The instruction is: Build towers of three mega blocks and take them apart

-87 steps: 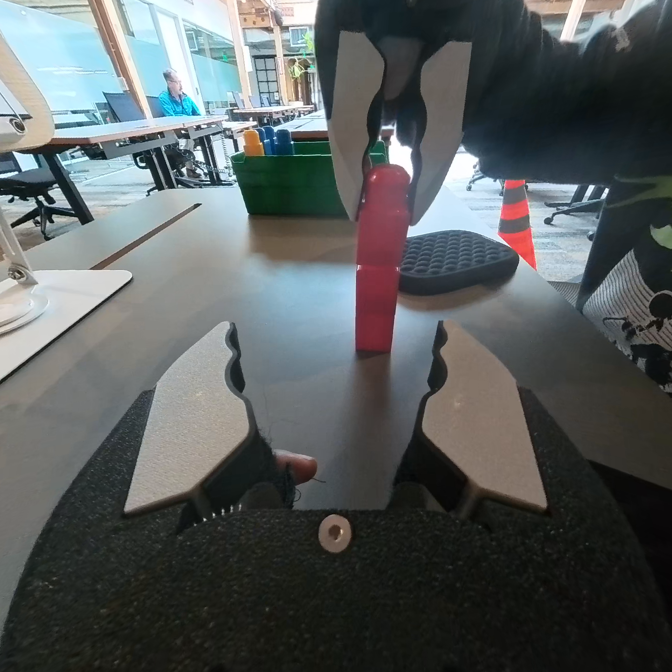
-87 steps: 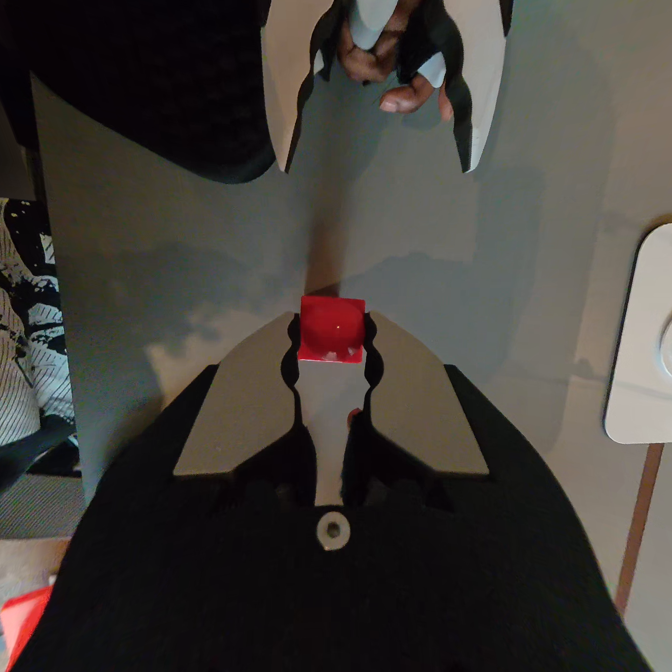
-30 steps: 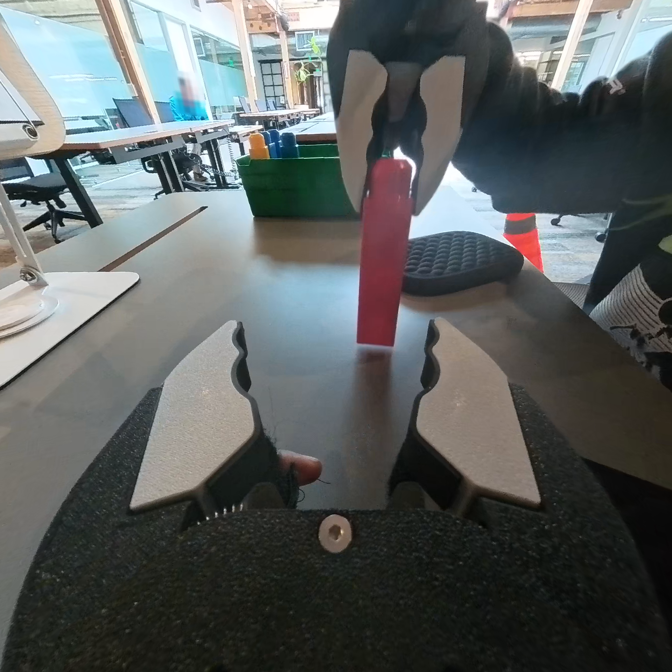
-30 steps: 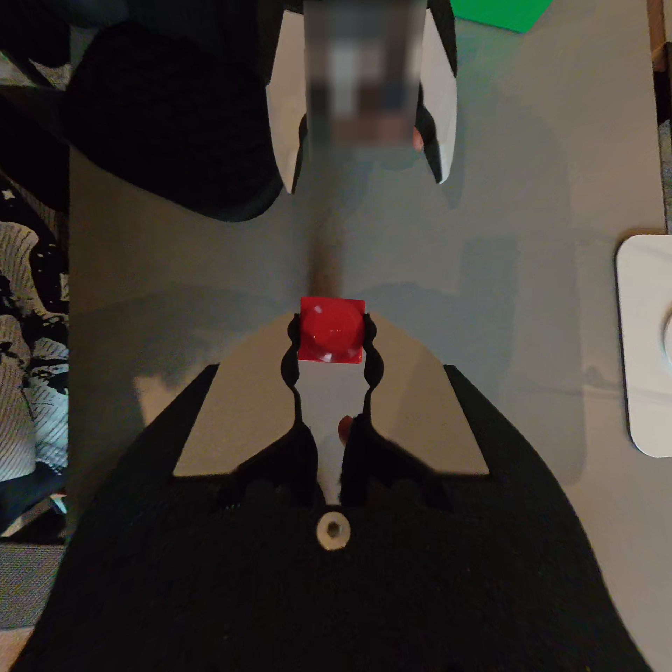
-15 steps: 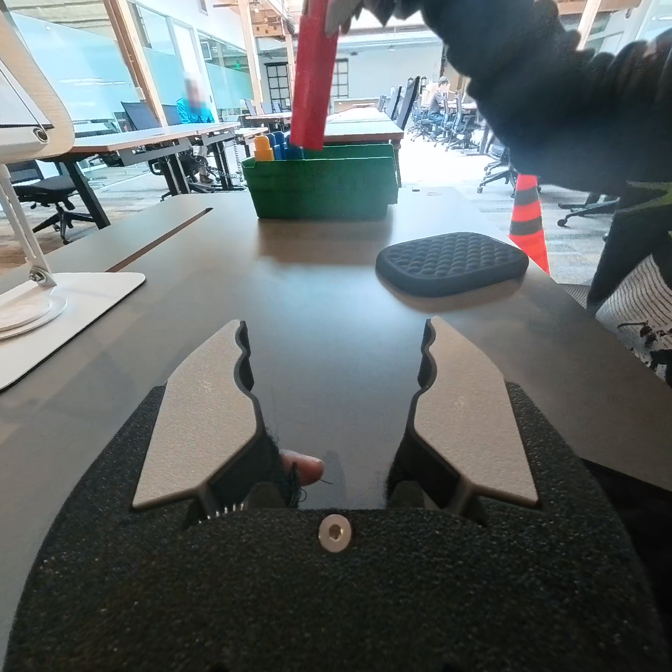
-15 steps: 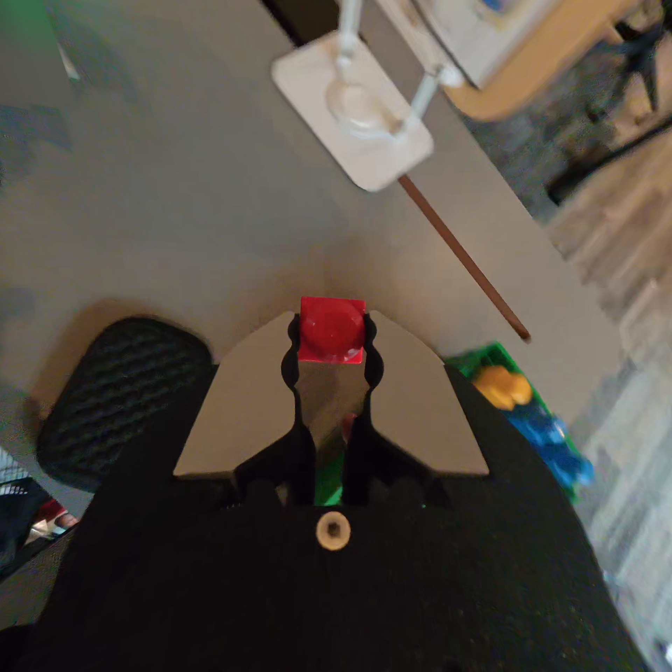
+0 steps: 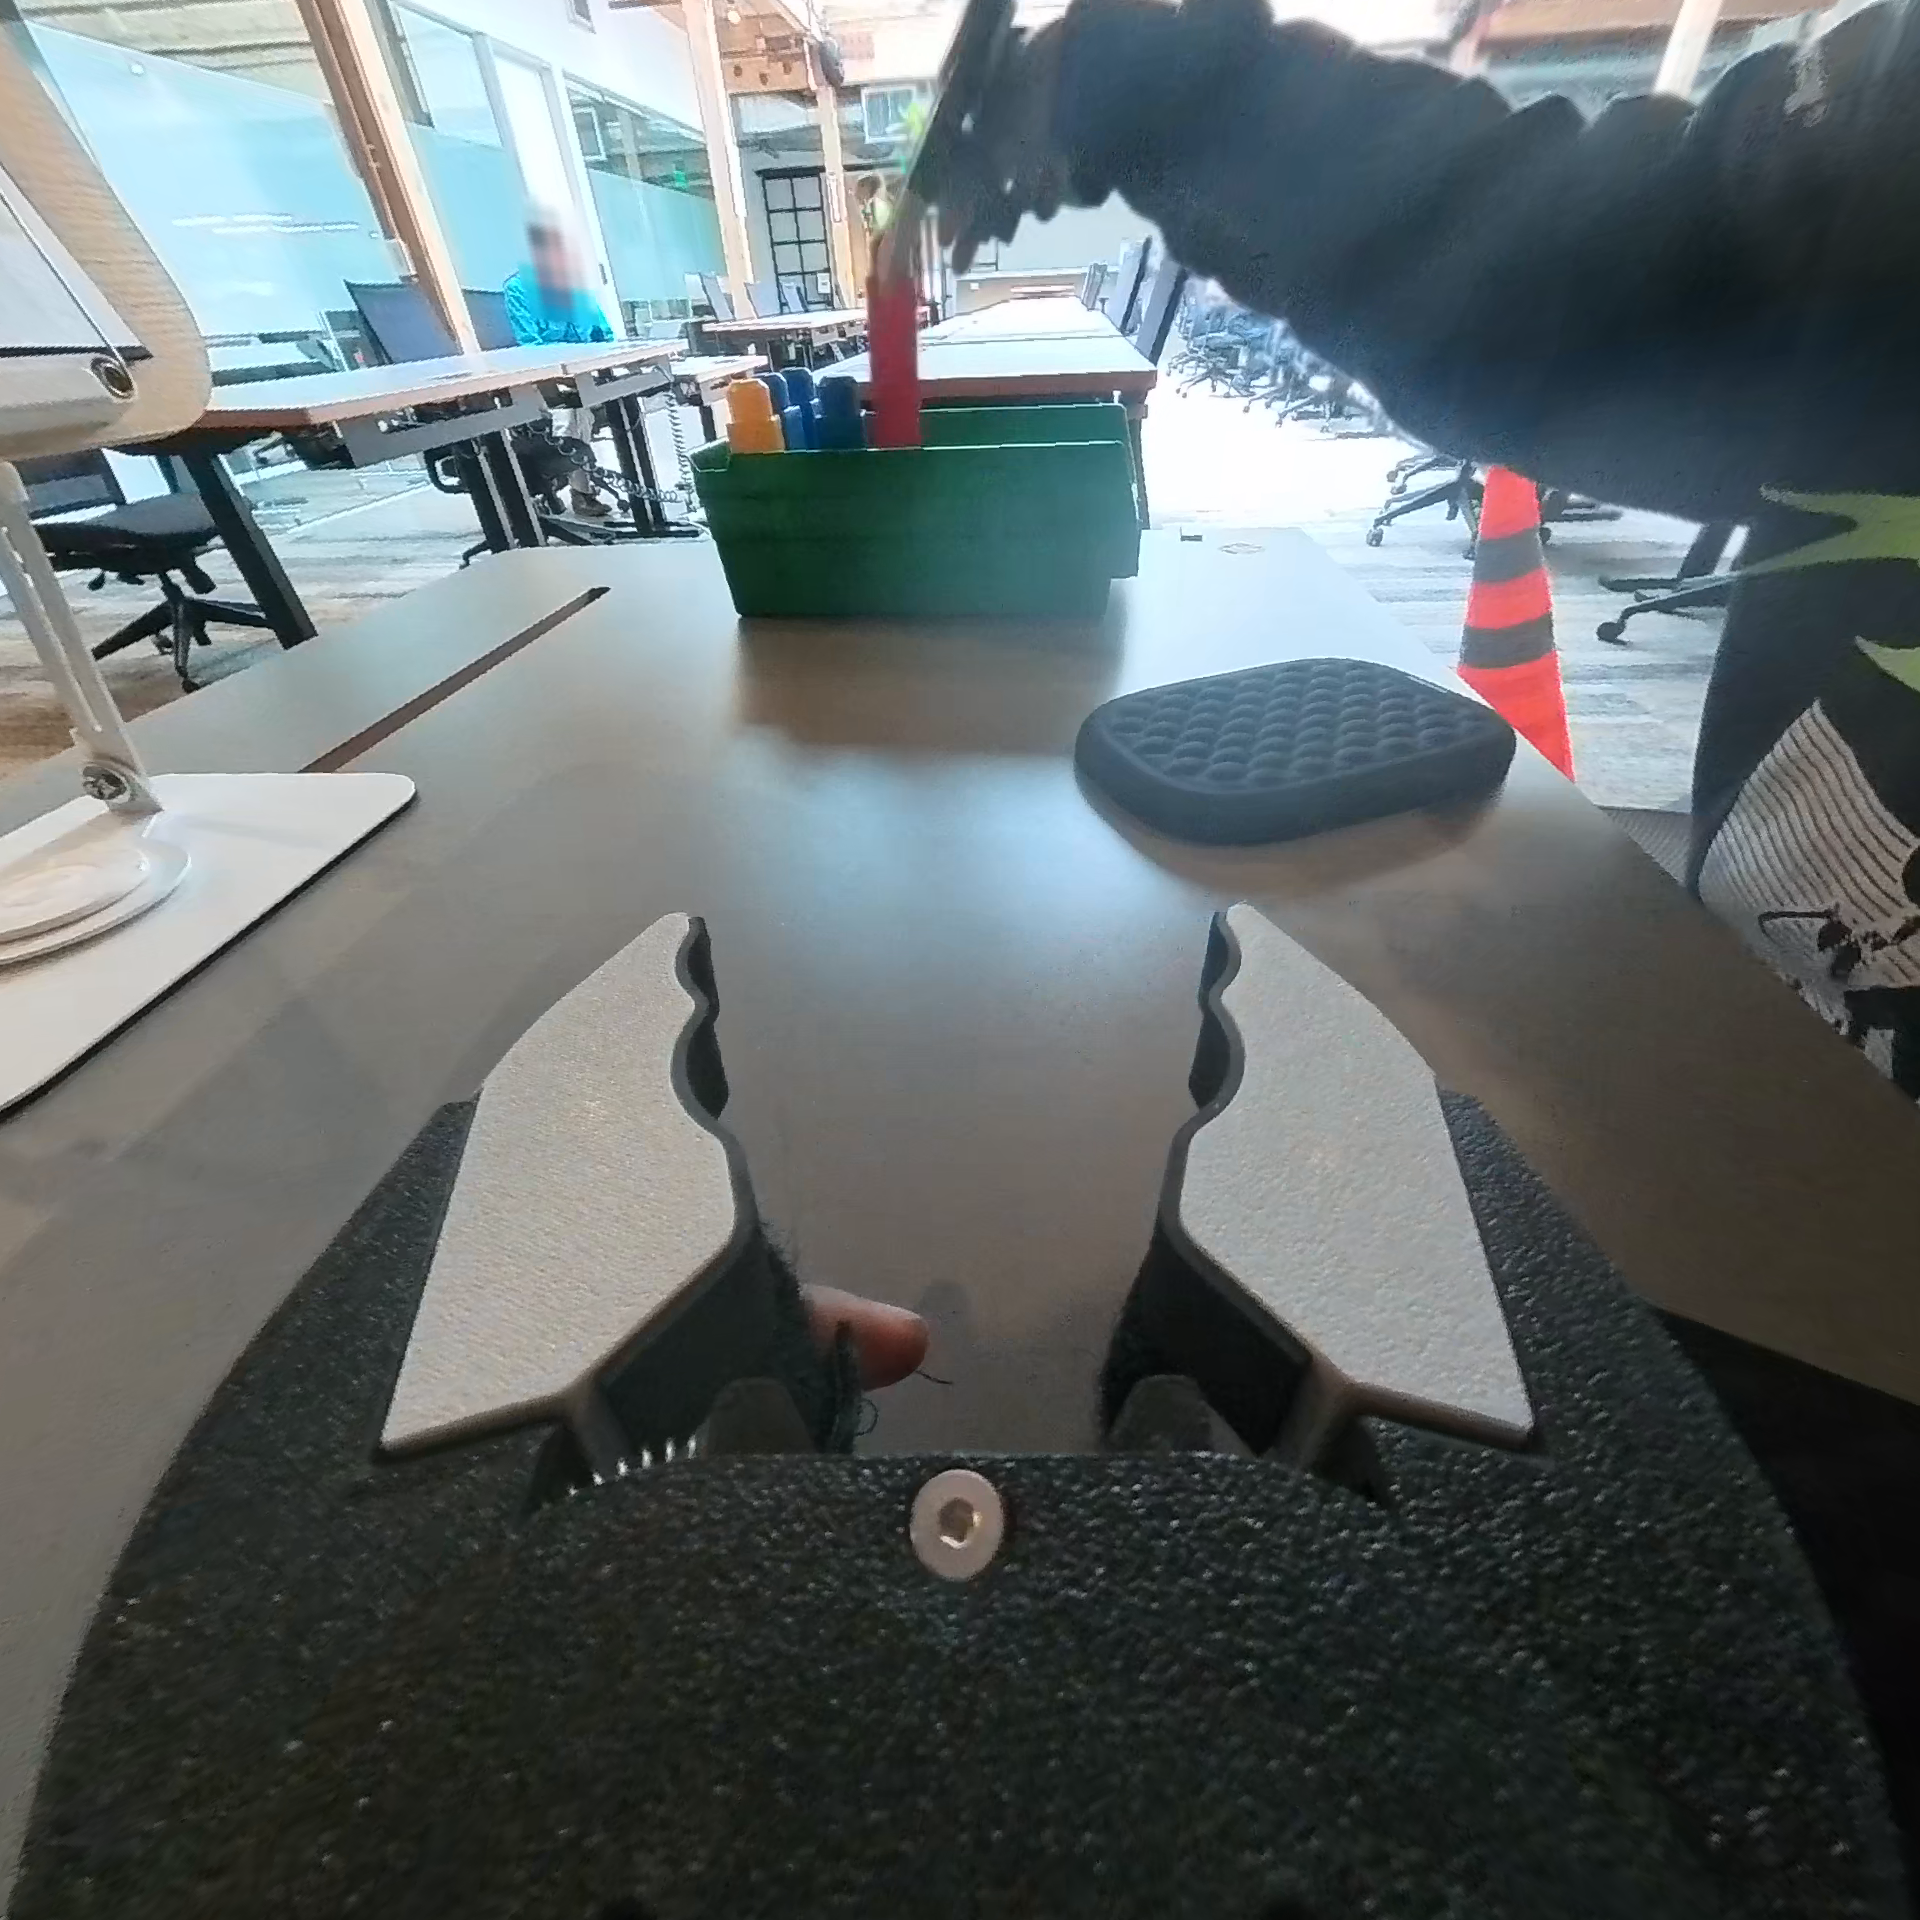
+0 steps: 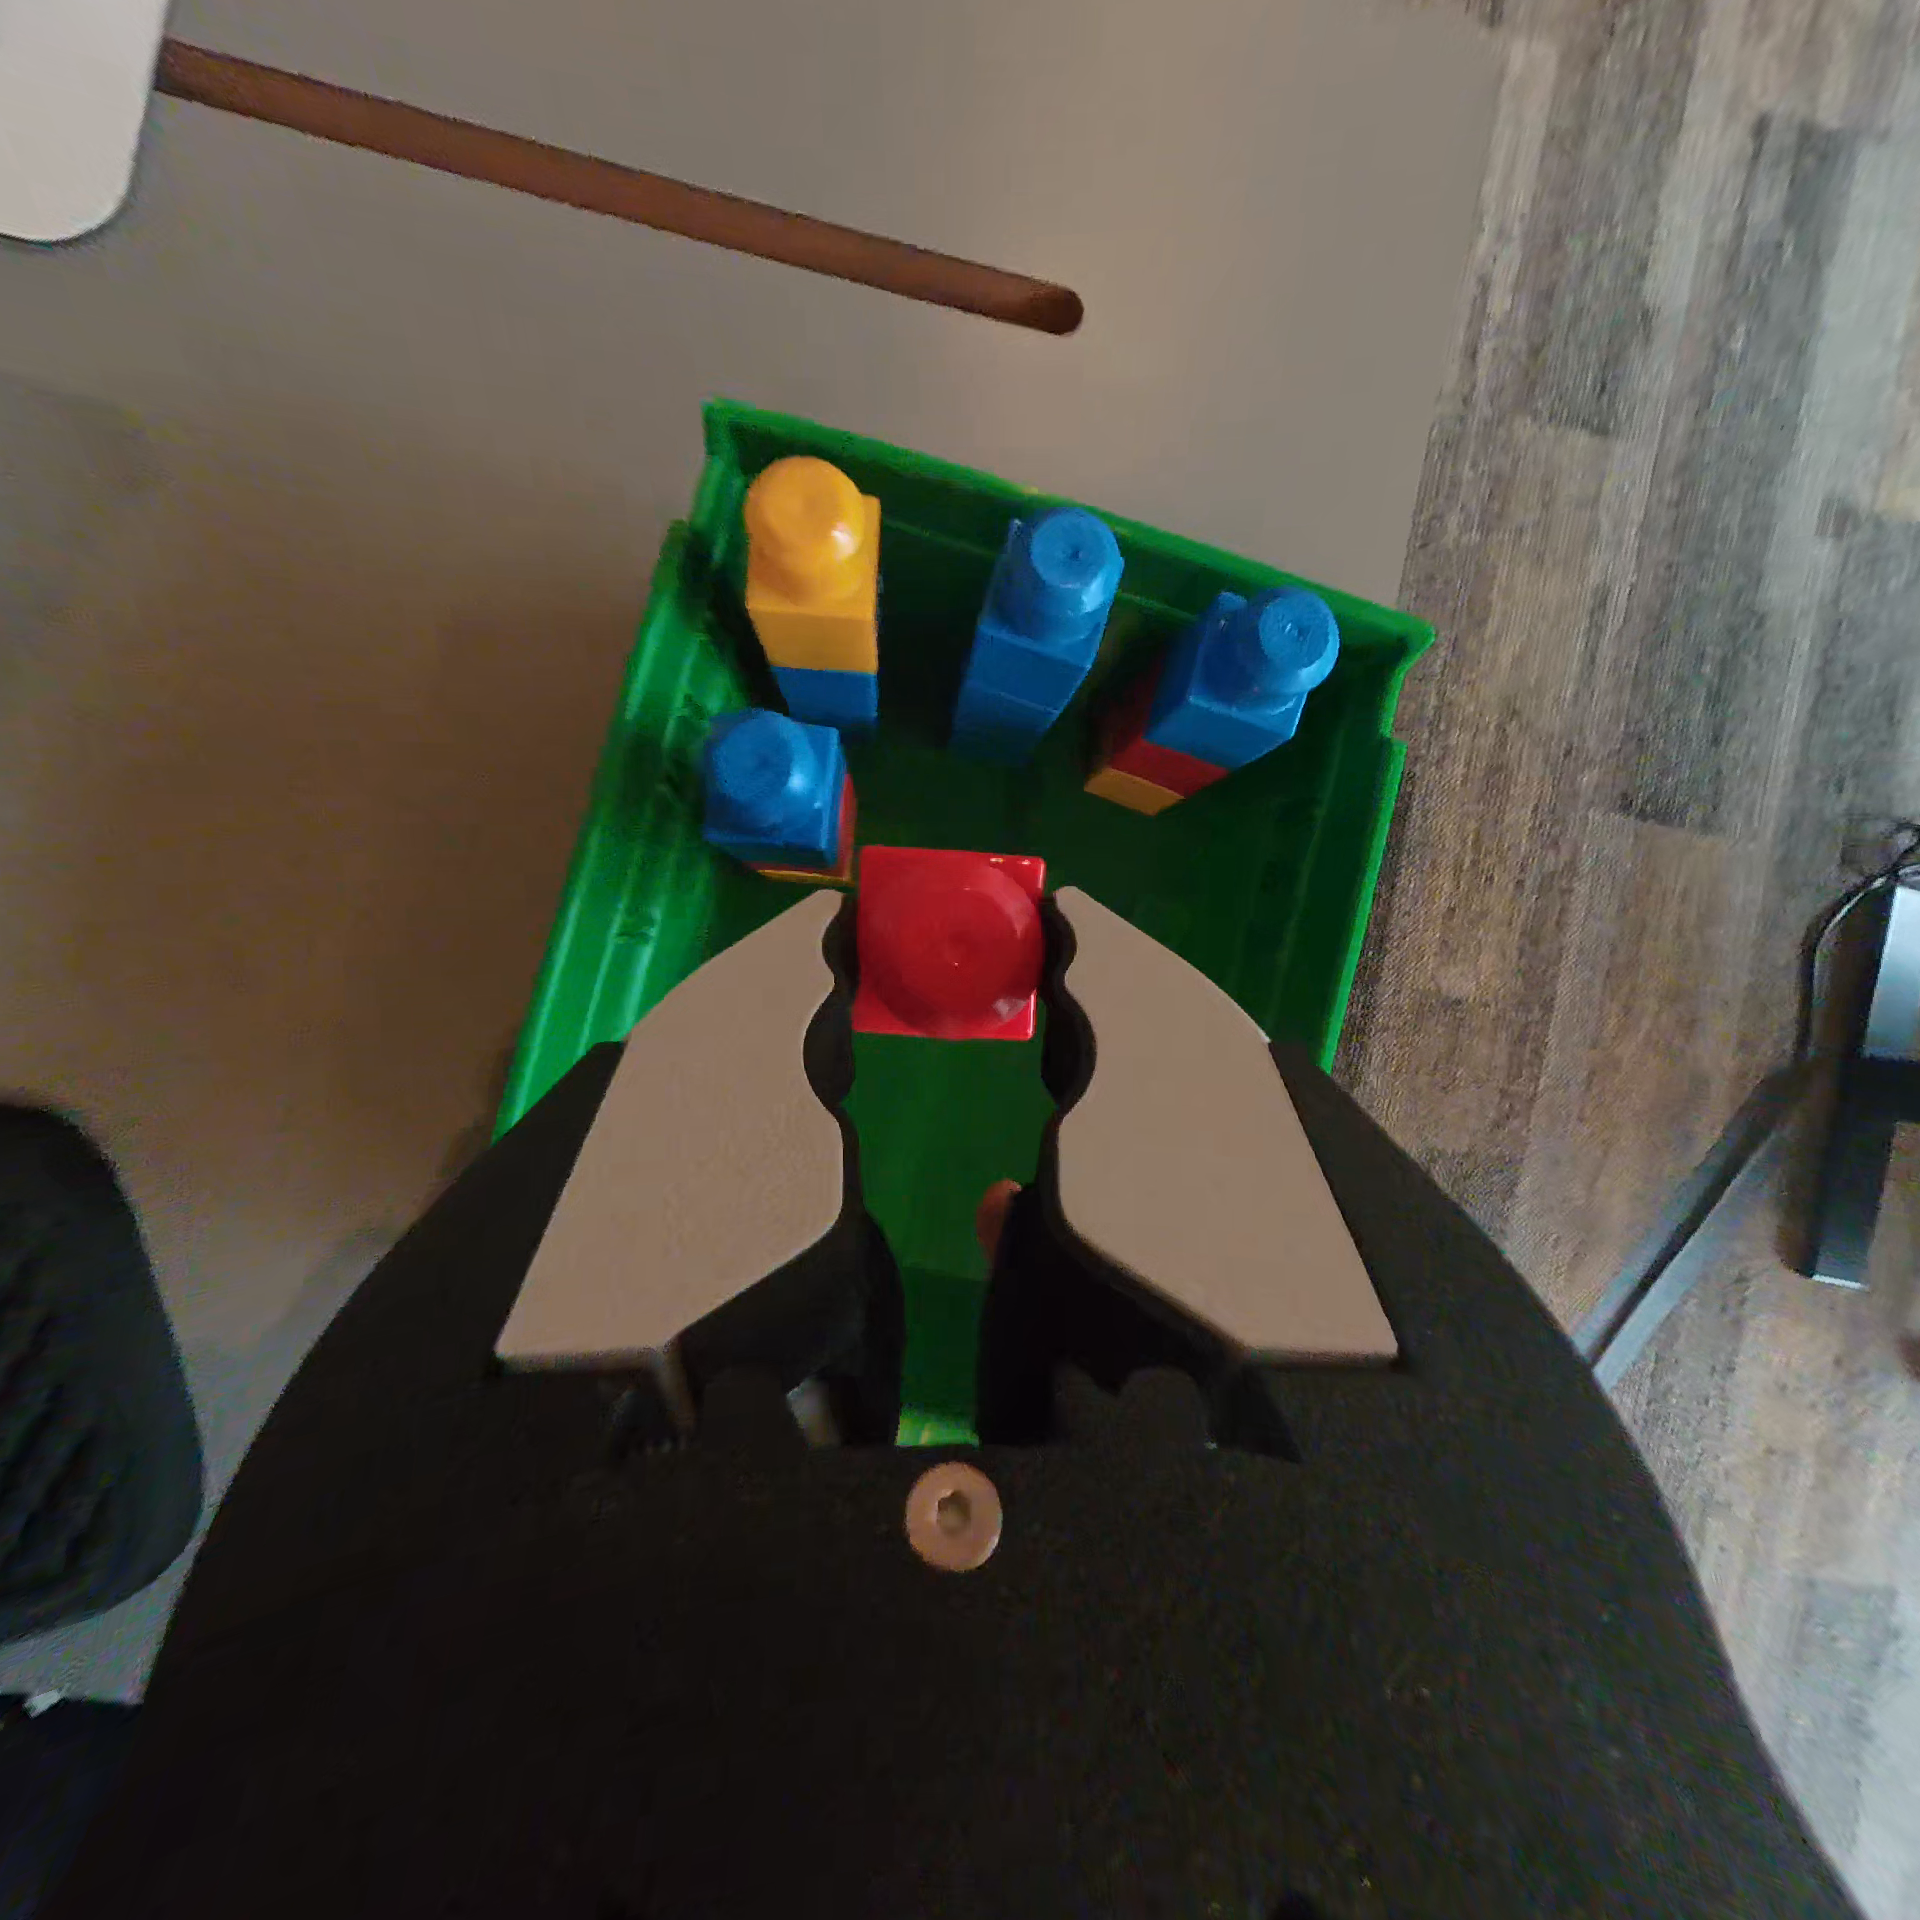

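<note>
On a dark table (image 7: pixel 935 831) in an open office, a red tower (image 8: pixel 945 940) was pinched at its top between the right gripper's (image 8: pixel 945 935) fingertips, over a green bin (image 8: pixel 1340 831). The left gripper (image 7: pixel 956 997) was held spread, empty, low over the table.

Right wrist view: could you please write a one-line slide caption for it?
Right gripper holds a red tower above a green bin containing four towers.

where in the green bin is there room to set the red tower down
The green bin is bare along its near half, under the red tower and toward the right wall. The far end is crowded: four towers, yellow-topped and three blue-topped, stand there.
</note>
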A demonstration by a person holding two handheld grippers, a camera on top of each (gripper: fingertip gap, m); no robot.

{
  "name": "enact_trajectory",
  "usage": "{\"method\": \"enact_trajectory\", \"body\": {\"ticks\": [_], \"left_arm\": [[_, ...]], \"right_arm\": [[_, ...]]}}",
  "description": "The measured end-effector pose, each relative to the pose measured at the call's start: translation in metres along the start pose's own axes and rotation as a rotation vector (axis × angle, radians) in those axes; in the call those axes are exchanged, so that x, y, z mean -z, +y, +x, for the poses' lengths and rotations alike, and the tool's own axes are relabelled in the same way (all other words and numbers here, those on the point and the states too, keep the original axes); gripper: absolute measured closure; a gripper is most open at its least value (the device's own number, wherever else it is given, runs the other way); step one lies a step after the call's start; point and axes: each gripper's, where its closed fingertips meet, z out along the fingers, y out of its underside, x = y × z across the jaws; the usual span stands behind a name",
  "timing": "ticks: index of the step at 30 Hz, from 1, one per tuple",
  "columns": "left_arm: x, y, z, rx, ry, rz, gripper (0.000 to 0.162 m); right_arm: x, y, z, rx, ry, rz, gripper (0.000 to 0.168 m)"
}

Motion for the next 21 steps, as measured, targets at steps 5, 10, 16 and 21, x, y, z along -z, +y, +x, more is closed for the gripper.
{"method": "enact_trajectory", "body": {"ticks": [5,10,16,21], "left_arm": [[0.000,0.000,-0.001,0.002,-0.004,0.003,0.074],[0.001,-0.001,-0.001,0.009,-0.004,0.007,0.074],[0.001,-0.001,-0.001,0.007,-0.002,0.006,0.074],[0.001,-0.001,0.000,0.006,0.000,0.007,0.074]], "right_arm": [[-0.039,0.007,0.012,-0.033,0.021,-0.040,0.136],[-0.062,0.009,0.018,-0.047,0.043,-0.056,0.135],[-0.075,0.007,0.015,-0.050,0.037,-0.048,0.135],[-0.078,0.008,0.015,-0.049,0.047,-0.052,0.135]]}}
